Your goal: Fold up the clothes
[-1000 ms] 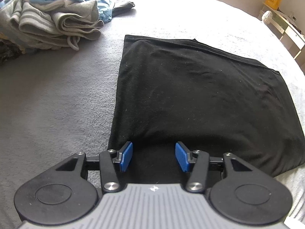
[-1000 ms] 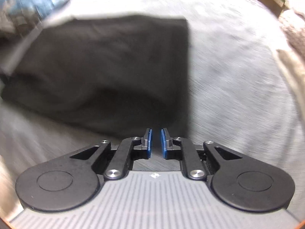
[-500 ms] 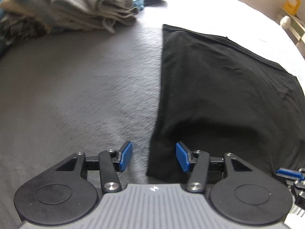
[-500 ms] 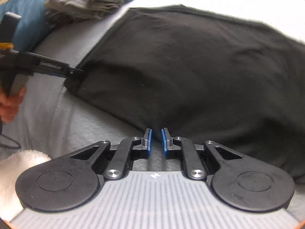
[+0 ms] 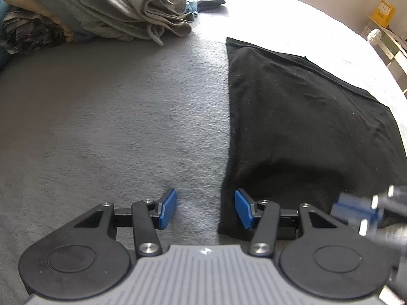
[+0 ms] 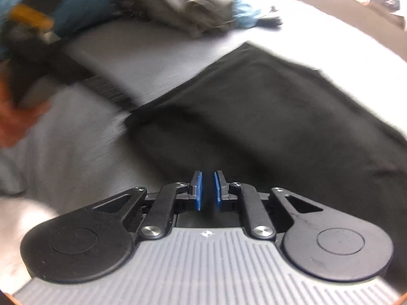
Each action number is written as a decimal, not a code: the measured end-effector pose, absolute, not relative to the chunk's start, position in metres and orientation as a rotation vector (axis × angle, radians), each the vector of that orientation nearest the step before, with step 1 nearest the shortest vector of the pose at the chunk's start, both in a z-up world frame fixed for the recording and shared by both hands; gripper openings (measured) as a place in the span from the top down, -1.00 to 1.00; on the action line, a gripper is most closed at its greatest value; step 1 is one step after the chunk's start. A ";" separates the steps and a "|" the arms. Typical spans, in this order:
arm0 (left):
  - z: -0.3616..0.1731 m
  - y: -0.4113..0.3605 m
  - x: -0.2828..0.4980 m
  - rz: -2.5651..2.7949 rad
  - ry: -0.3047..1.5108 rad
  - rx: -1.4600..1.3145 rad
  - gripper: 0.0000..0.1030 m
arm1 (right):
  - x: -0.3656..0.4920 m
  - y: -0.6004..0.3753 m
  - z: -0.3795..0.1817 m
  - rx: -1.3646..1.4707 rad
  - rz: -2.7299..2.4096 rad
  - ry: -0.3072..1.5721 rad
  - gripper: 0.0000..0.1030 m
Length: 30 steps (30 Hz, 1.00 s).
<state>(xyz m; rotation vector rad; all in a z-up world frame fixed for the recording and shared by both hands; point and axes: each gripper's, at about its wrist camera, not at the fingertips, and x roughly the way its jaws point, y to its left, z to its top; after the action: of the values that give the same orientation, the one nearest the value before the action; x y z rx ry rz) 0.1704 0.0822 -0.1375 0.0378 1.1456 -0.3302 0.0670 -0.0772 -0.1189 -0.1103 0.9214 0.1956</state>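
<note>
Looking across a grey bed [image 5: 106, 117], we see a folded black garment [image 5: 300, 127] lying flat on it, and a heap of clothes [image 5: 109, 7] at its far side. Our left gripper [image 5: 205, 207] hovers with fingers apart, straddling the garment's near corner. Our right gripper [image 6: 206, 190] has fingers nearly together, empty. Its view is blurred; a hand [image 6: 15, 122] is cut off at the edge.

The right gripper [image 6: 206, 190] (blurred) has swung left along the black garment [image 6: 267, 127].
</note>
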 end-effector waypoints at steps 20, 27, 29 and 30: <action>-0.116 0.098 0.194 -0.428 1.040 -0.033 -0.03 | 0.189 -0.134 -0.127 0.060 0.100 0.845 0.79; -0.130 0.050 0.200 -0.520 1.037 0.024 -0.03 | 0.288 -0.152 -0.157 0.260 0.070 0.823 0.83; -0.131 0.043 0.202 -0.528 1.047 0.019 -0.03 | 0.300 -0.165 -0.158 0.359 0.027 0.814 0.78; -0.131 0.041 0.204 -0.532 1.054 0.014 -0.03 | 0.295 -0.170 -0.153 0.385 0.021 0.805 0.75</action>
<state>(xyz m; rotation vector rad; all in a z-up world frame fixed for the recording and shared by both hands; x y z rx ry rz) 0.2035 0.0406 -0.1310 0.0142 1.0537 -0.5321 0.2948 -0.1695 -0.1526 0.3854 0.8051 0.0211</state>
